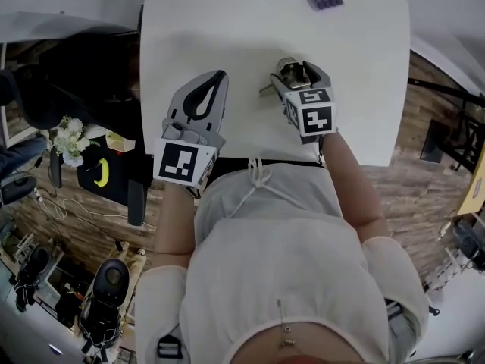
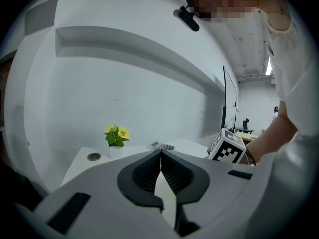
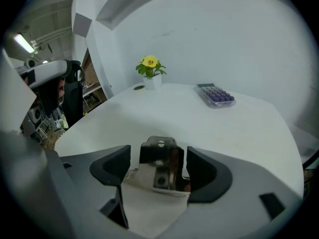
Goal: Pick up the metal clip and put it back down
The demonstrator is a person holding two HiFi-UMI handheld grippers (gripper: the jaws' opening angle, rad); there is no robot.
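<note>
White tabletop (image 1: 250,36): carries the task item. Left gripper (image 2: 160,156): over the tabletop's near left part, fingers (image 2: 142,176) together at the tips, nothing between them. Right gripper (image 1: 297,73): angled downward, fingers (image 3: 204,171) apart, straddling the metal clip (image 3: 158,168). The metal clip rests on the tabletop, unclamped, with a gap at the left finger.
</note>
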